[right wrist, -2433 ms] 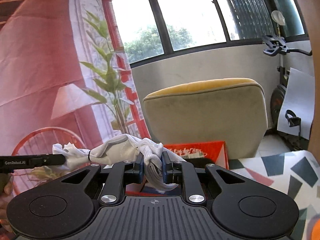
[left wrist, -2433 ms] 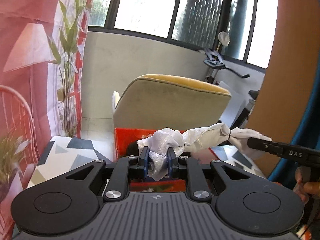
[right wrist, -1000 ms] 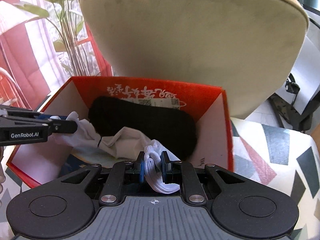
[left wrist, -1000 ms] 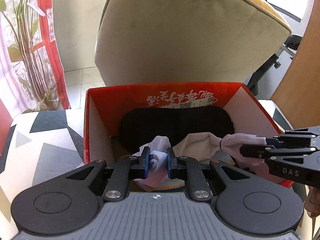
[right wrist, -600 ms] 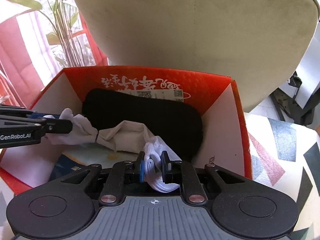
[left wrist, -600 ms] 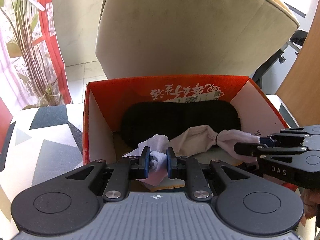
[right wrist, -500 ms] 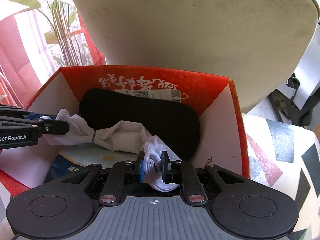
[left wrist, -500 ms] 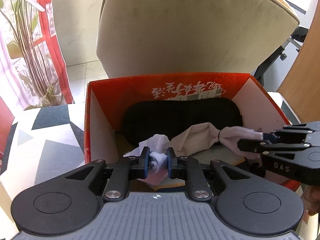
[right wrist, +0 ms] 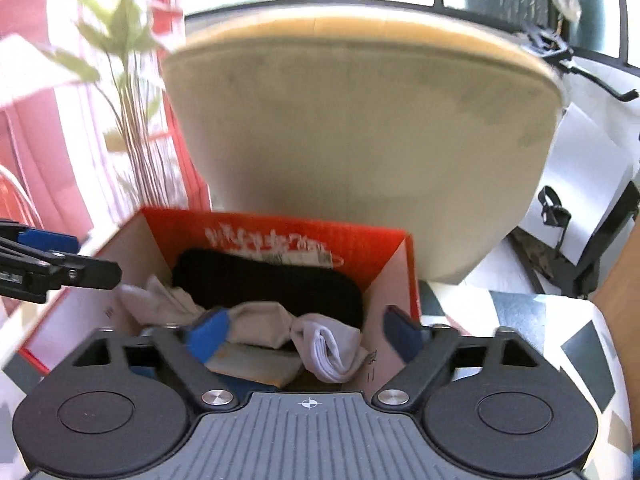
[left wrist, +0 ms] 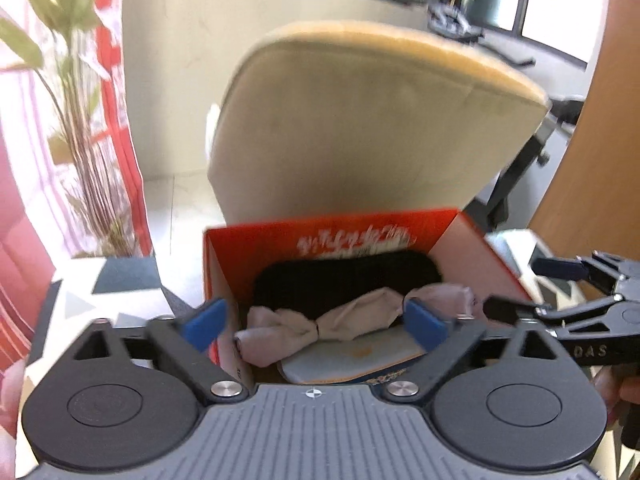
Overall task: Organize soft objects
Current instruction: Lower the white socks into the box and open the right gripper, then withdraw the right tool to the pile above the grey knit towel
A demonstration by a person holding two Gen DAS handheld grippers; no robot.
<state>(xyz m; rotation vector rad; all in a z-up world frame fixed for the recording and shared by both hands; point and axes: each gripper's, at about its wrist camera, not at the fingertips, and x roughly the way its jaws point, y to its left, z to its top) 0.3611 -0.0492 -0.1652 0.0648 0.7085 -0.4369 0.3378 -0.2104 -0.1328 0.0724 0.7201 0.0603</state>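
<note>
— Between the left gripper (left wrist: 316, 322) jaws, anything?
— Nothing gripped; both it and the right gripper (right wrist: 308, 334) are opening, pads clear of the cloth.
— And the sock bundle (left wrist: 320, 326)?
— Pale grey-white, cinched at 1 point in the middle, lying inside the red box (left wrist: 332, 226) against a black pouch (left wrist: 344, 278).

Count, both views: 1 red box (left wrist: 256, 240) at 12 o'clock off the tongs. Inside it: 1 white sock bundle (left wrist: 320, 326) tied at the middle, 1 black soft item (left wrist: 344, 280) at 12 o'clock from the bundle, 1 flat printed packet (left wrist: 360, 354) under the bundle. 2 tongs: left tongs (left wrist: 316, 324), right tongs (right wrist: 306, 334), both with jaws opening, nothing pinched. 1 beige chair (right wrist: 360, 140) behind the box. 1 plant (left wrist: 80, 120) at 10 o'clock. 1 patterned worktop (right wrist: 560, 320).
</note>
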